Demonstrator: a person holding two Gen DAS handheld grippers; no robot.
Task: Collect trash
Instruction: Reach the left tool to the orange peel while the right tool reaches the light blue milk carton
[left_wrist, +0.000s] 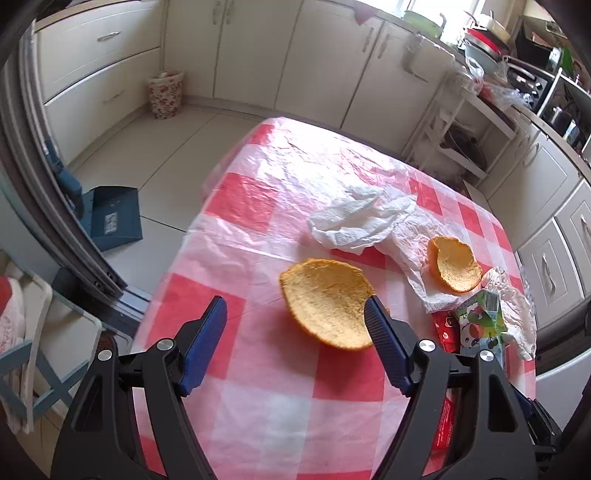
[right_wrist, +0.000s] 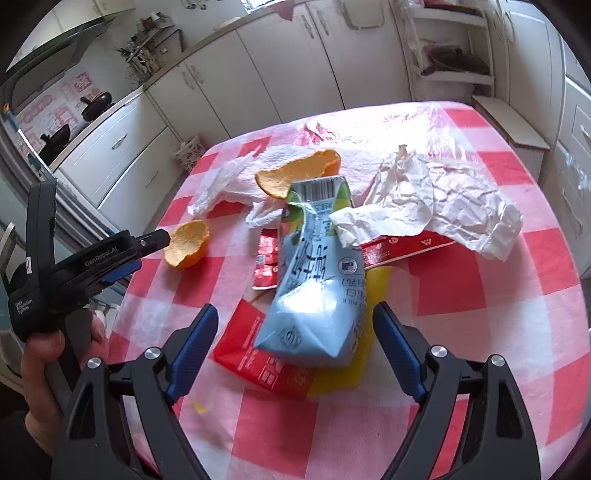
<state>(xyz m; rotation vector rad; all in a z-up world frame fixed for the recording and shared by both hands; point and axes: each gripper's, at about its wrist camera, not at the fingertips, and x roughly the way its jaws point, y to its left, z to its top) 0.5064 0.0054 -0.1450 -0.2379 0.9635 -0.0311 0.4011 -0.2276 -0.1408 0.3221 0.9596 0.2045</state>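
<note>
Orange peel (left_wrist: 328, 308) lies under the gaping left gripper (left_wrist: 295, 314), nearer its right finger.

Bright daylight from window (left_wrist: 436, 7), tablecloth (left_wrist: 295, 155) glare — fisheye-bent edges, dark corners

Checked table (right_wrist: 461, 288) – peels (left_wrist: 328, 306), tissues (right_wrist: 443, 199), carton (right_wrist: 317, 280), wrappers (right_wrist: 258, 354).

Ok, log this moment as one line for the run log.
left tool: open, by near orange peel | right tool: open, over crushed carton | nothing held
</note>
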